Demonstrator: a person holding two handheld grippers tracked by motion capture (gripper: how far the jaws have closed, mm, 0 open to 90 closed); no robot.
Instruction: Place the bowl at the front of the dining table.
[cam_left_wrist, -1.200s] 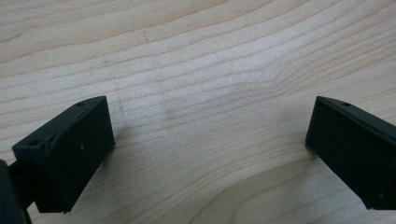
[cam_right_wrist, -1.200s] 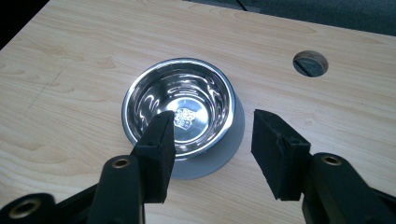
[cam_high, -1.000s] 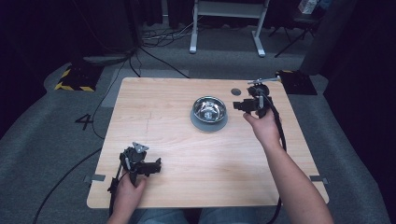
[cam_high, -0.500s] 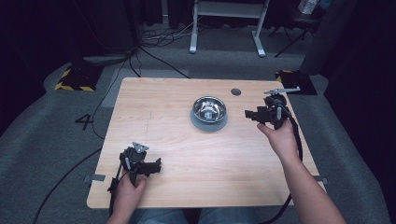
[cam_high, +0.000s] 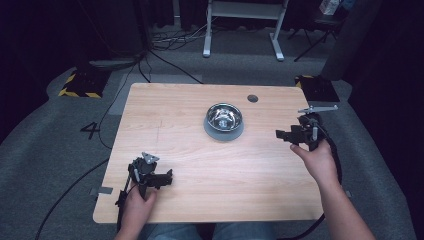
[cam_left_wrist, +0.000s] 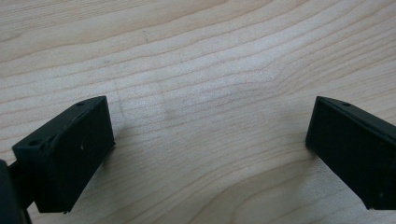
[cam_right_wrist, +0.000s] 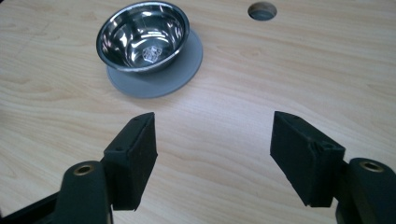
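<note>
Right gripper (cam_high: 282, 135) is pulling back from the shiny round steel bowl (cam_high: 224, 116) toward the right edge of the high view; left gripper (cam_high: 162, 178) is staying put at lower left. Both sets of fingers are standing wide apart, gripping nothing. Bowl is sitting on a flat round grey mat (cam_high: 223, 131), upper centre of the pale wooden surface (cam_high: 170, 120). Risk, judging from here: a trailing cable or a quick swing back is likely to nudge the light bowl off its mat.
</note>
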